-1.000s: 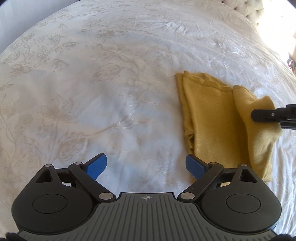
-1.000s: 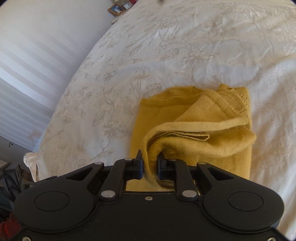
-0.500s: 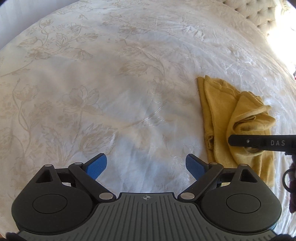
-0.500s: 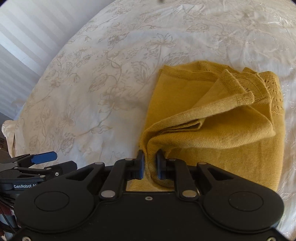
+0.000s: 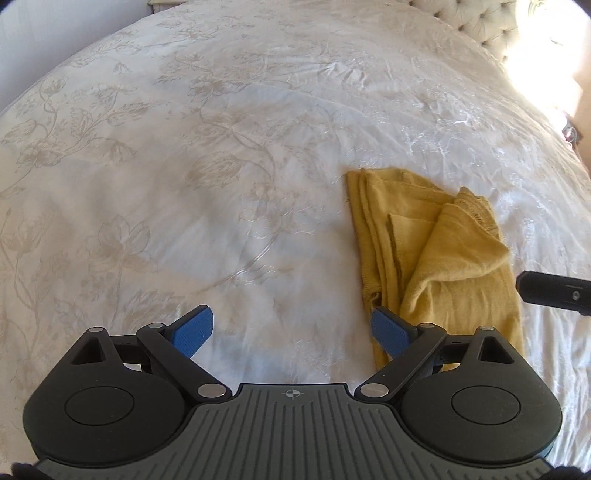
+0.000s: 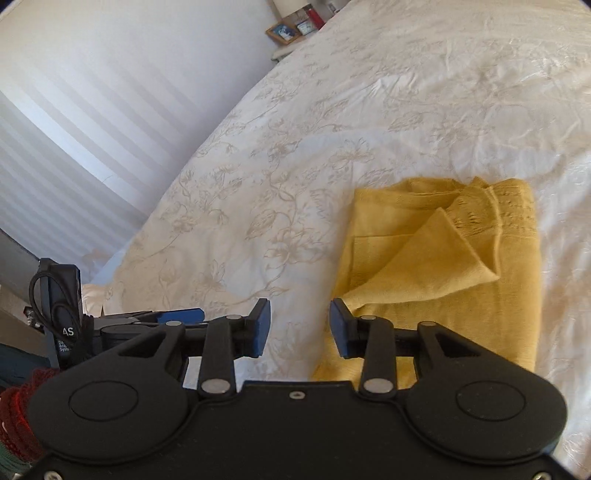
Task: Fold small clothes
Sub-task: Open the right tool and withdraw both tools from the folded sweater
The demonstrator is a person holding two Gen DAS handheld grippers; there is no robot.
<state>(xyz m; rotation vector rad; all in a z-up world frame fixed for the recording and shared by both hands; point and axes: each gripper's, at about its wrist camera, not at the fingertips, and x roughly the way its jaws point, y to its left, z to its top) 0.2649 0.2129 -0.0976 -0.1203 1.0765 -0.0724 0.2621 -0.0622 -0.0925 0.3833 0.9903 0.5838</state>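
- Mustard-yellow knitted garment [image 6: 436,280]: we record it lying folded on the bed. One loose flap is turned back across its top layer and forms a pointed triangle. An openwork band runs along the far edge. In the left wrist view the same garment [image 5: 439,254] sits to the right of centre, with several stacked edges showing along its left side.
- Bedspread [image 5: 221,166]: white, with a pale floral and vine pattern, lightly creased. It carries the garment and fills most of both views.
- Left gripper [image 5: 291,328]: we list its two blue-padded fingers as spread wide with nothing between them, held above bare bedspread. Its right pad [image 5: 391,328] is just beside the near left corner of the garment; we cannot tell whether it touches.
- Right gripper [image 6: 300,328]: fingers parted, holding nothing. Its right pad [image 6: 341,328] overlaps the garment's near left edge in the picture; we cannot tell whether there is contact. In the left wrist view only a black part of it shows at the right edge, beside the garment.
- Tufted headboard [image 5: 476,22]: pale, at the far end of the bed.
- Framed picture [image 6: 284,32]: on a bedside surface with small items we cannot identify, beyond the far corner of the bed.
- Wall [image 6: 92,92]: pale, crossed by striped bands of light, left of the bed.
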